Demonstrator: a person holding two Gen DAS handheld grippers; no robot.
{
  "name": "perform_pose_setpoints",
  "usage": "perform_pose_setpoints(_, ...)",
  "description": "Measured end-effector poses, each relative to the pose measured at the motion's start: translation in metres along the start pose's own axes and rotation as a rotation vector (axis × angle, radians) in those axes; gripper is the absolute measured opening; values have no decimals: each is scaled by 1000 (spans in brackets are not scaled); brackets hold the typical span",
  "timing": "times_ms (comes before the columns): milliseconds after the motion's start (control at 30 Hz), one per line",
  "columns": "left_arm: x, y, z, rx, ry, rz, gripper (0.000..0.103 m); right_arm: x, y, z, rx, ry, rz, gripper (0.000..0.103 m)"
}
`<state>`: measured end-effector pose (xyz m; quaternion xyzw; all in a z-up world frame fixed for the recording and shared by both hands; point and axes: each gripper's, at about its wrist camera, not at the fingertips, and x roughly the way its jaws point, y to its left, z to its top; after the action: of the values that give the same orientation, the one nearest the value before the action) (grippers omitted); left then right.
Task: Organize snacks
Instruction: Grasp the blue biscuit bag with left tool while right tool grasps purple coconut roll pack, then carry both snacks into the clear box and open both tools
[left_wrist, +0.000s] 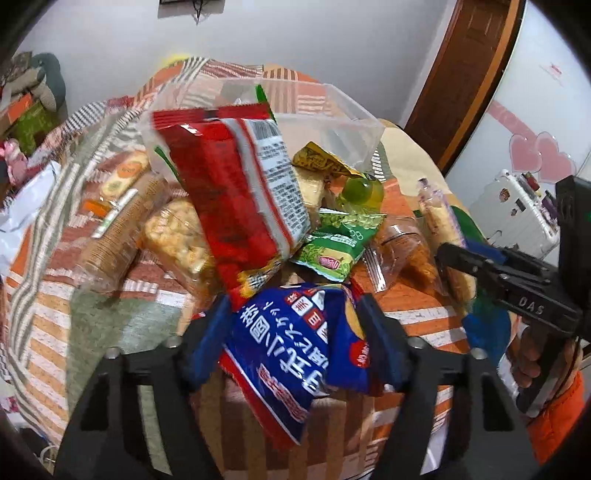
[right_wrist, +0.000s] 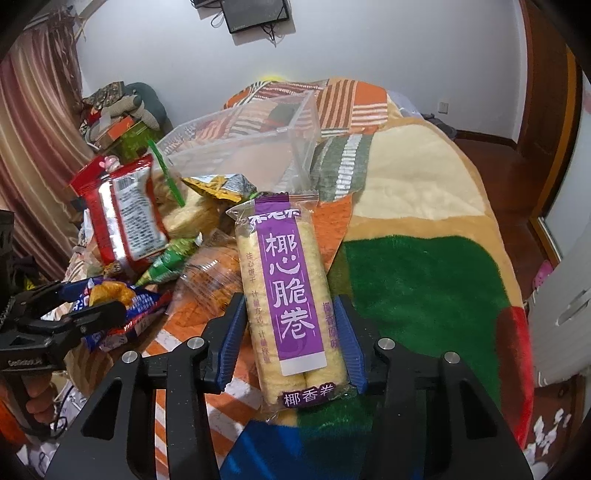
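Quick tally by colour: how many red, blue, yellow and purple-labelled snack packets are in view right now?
red packet: 1
blue packet: 1
yellow packet: 1
purple-labelled packet: 1
Total: 4

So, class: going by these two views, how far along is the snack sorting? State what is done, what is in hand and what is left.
Done: nothing visibly; the clear bin looks empty. In hand: the left gripper has the blue packet between its pads, and the right gripper has the purple-labelled roll pack between its pads. Left: the red bag, green packet and other snacks lie piled on the blanket.
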<state>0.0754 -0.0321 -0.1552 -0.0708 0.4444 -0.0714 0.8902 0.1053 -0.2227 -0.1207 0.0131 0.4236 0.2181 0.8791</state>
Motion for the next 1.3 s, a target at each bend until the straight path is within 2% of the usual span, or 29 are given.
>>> perform_pose_setpoints(200,-16,1,1,13,-23,-13,43,-14,5,4,-5,-49,2,44)
perform_pose_setpoints(333,-21,6,-1,10,-26,2,43,-19,11,7,-10,-72,13,44)
perform_pose_setpoints(367,-21,8,-2,5,-27,11,45,-20,12,8,-11,-76,18,44)
perform_pose_setpoints(433,-20,11,-3,-8,-10,34,66,-20,14,8,-13,-81,26,44)
perform_pose_setpoints(467,-19,14,-5,-19,-4,48,85,-20,15,8,-15,-82,30,44)
perform_pose_setpoints(500,-18,17,-7,-35,-6,61,91,-20,17,8,-17,-83,32,44)
perform_pose_setpoints(533,-17,20,-9,-52,-8,63,92,-20,18,8,-20,-83,35,44)
perform_pose_setpoints(633,-3,29,-12,-98,56,21,97,-19,19,8,-23,-85,43,44)
perform_pose_setpoints(700,6,35,-14,-146,88,-21,97,-20,21,7,-22,-85,47,44)
perform_pose_setpoints(800,12,32,-14,-125,75,-9,95,-18,20,7,-19,-84,52,44)
perform_pose_setpoints(833,13,29,-13,-108,69,-9,91,-20,22,6,-18,-85,52,44)
perform_pose_setpoints(867,12,26,-13,-93,66,-21,76,-20,22,6,-18,-86,52,44)
perform_pose_setpoints(967,7,18,-12,-47,56,-5,68,-22,23,6,-19,-93,54,44)
perform_pose_setpoints(1100,-9,15,-11,-21,30,16,66,-27,25,8,-20,-112,58,44)
perform_pose_setpoints(1300,-50,18,3,-12,-77,26,66,-31,32,20,-26,-151,67,44)
